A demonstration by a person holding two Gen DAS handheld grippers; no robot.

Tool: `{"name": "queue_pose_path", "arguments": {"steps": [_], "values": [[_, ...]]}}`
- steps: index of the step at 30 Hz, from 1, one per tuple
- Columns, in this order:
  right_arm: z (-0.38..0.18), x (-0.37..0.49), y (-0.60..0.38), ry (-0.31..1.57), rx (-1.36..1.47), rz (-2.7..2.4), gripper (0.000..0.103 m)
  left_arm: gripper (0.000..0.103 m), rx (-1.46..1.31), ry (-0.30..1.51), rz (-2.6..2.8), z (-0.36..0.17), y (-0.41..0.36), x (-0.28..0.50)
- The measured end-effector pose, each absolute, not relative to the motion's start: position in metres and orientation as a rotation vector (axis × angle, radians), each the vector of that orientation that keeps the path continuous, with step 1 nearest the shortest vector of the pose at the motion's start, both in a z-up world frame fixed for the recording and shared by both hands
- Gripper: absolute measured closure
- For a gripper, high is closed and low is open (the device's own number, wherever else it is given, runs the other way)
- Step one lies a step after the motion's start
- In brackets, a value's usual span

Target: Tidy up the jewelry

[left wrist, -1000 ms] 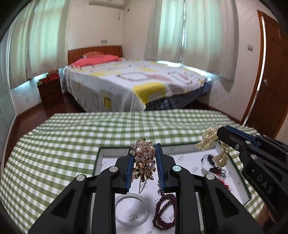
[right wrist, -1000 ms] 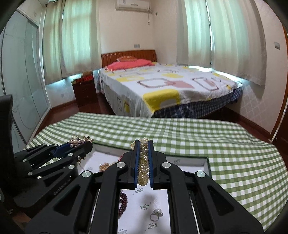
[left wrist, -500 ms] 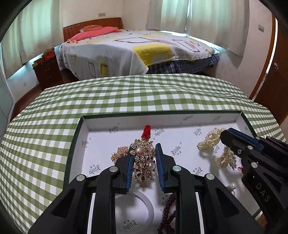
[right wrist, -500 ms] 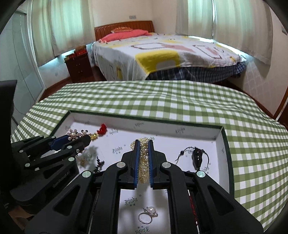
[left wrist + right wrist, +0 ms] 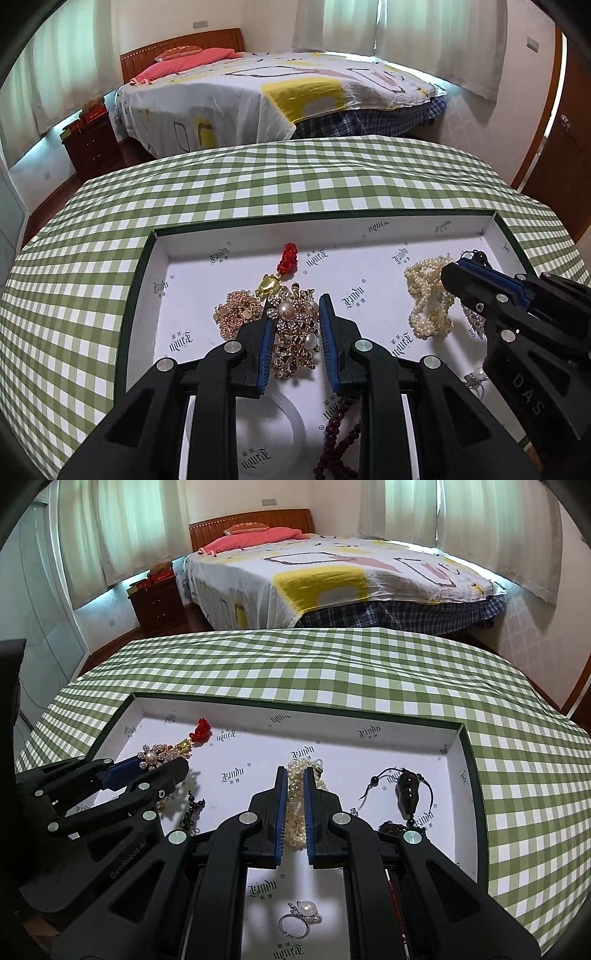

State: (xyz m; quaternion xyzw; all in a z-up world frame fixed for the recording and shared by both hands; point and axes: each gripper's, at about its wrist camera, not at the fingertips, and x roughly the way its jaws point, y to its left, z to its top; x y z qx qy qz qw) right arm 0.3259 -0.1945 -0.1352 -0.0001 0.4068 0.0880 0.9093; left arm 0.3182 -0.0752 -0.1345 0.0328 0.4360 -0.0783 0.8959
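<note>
Jewelry is nearly all down inside the tray (image 5: 142, 266) by the look of it — the sorting seems well along, though nothing in view marks separate compartments, so the rest is a matter of letting go and tidying.

Left gripper (image 5: 294, 328) sits low over the tray floor, fingers a little apart around the gold brooch (image 5: 295, 332); whether the pads actually grip it or just bracket it, I cannot tell. Right gripper (image 5: 293, 805) has its fingers drawn close on either side of the pearl strand (image 5: 295, 794), which seems pinched between the blue pads, its far end heaped on the tray floor.

Just ahead of the left claw lies a gold charm (image 5: 268, 284) with a red knot (image 5: 289, 256) beyond it, and off to its left side a gold chain cluster (image 5: 236, 315). Below its fingers, a clear bangle (image 5: 273, 424) and dark red beads (image 5: 334, 435) rest on the white lining.

To the right of the right claw, a dark pendant (image 5: 406, 790) on a black cord lies near the tray's right wall. Under that claw, close to the camera, sits a pearl ring (image 5: 301, 919).

The tray rests on a green checked tablecloth (image 5: 332, 664), which shows no stray pieces in either view — what is left, I'd judge, is releasing both pieces cleanly without snagging neighbours
</note>
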Motion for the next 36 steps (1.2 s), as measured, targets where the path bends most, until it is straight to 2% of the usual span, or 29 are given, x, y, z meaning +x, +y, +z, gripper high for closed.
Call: {"name": "queue_pose_path", "arguments": {"steps": [5,6,8,9,13,16,18,20,23,36], "values": [[-0.137,0.327,-0.194,0.848,0.006,0.185,0.092,0.077,0.071,0.898,-0.159,-0.133,-0.075,0.319],[-0.138,0.326,-0.195,0.849,0.009,0.185,0.091,0.074,0.078,0.891,-0.153,-0.133,-0.076,0.319],[-0.139,0.327,-0.197,0.850,0.018,0.181,0.084,0.060,0.081,0.881,-0.154,-0.131,-0.076,0.318],[-0.139,0.326,-0.197,0.847,0.022,0.178,0.079,0.059,0.080,0.878,-0.156,-0.131,-0.076,0.318],[-0.139,0.324,-0.198,0.840,0.022,0.175,0.075,0.057,0.090,0.877,-0.159,-0.131,-0.078,0.318],[-0.137,0.322,-0.199,0.831,0.019,0.169,0.072,0.051,0.094,0.869,-0.153,-0.130,-0.078,0.318],[-0.136,0.320,-0.202,0.824,0.026,0.161,0.068,0.047,0.087,0.861,-0.145,-0.129,-0.076,0.317],[-0.134,0.318,-0.207,0.815,0.035,0.147,0.057,0.040,0.071,0.853,-0.138,-0.127,-0.073,0.317],[-0.130,0.313,-0.212,0.799,0.043,0.130,0.050,0.031,0.060,0.834,-0.133,-0.125,-0.070,0.315],[-0.115,0.268,-0.229,0.728,0.035,0.069,0.026,0.023,0.088,0.737,-0.126,-0.110,-0.068,0.279]]}}
